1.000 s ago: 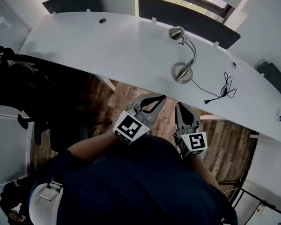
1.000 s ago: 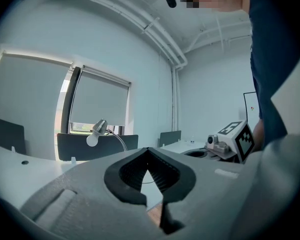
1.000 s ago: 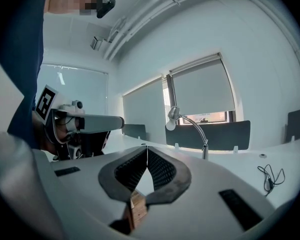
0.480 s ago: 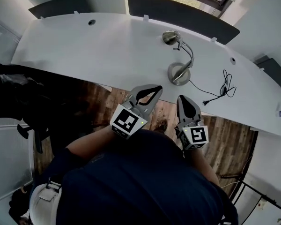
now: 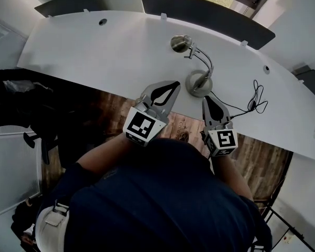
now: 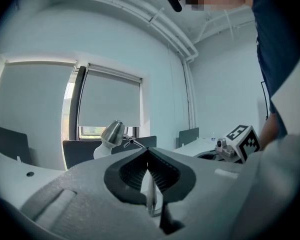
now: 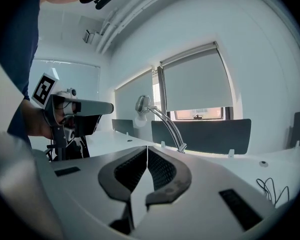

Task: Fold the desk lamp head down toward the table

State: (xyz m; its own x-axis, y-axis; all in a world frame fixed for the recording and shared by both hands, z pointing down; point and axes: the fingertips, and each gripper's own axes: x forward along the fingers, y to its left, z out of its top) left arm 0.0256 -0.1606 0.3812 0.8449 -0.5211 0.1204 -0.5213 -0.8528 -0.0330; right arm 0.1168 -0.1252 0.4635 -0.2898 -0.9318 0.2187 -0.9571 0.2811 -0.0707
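A silver desk lamp stands on the white desk [image 5: 110,51]. Its round base [image 5: 198,84] is near the front edge, and a curved neck carries the head [image 5: 179,42] up and to the left. My left gripper [image 5: 174,83] is shut with nothing in it, its tip just left of the base. The right gripper [image 5: 208,98] is also shut on nothing, just in front of the base at the desk edge. Over the shut jaws in the left gripper view [image 6: 148,151] the lamp head [image 6: 113,132] shows. From the right gripper view [image 7: 147,148] the head [image 7: 141,104] and neck [image 7: 166,122] rise ahead.
A black cable [image 5: 252,101] lies coiled on the desk right of the lamp. Dark partition panels [image 5: 205,14] line the far edge. A black office chair [image 5: 21,101] stands at the left over the wood floor [image 5: 186,127]. A cable hole [image 5: 103,21] is at the back left.
Both grippers have moved forward to the desk's front edge and now flank the lamp base. Their jaws have stayed shut.
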